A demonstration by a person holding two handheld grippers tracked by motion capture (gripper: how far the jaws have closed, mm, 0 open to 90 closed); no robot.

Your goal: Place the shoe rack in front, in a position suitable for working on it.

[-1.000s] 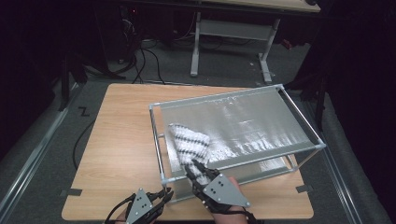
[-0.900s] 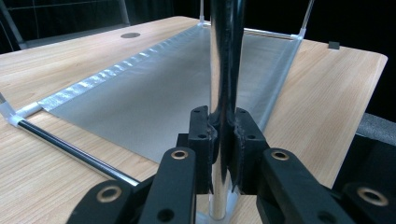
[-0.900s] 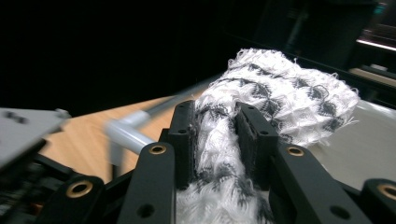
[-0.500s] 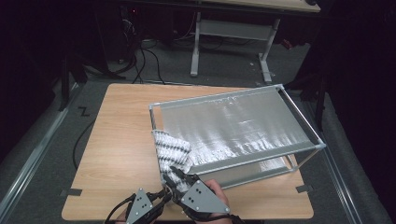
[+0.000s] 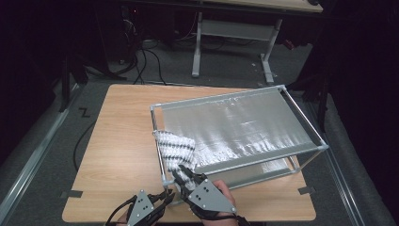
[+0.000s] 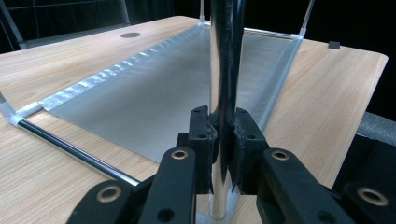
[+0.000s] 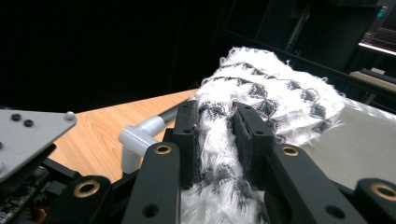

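- Left gripper (image 6: 223, 140): my jaws pressed tight on the rack's (image 5: 301, 123) upright post (image 6: 226, 56), steadying it.
- Right gripper (image 7: 215, 140): jaws just closing, pinching the towel (image 7: 275, 100), which drapes over the rack's near corner.
- Risk: pulling could snag it on the frame, probably tipping the rack.
- High view alone shows the drape; the grips blur there.
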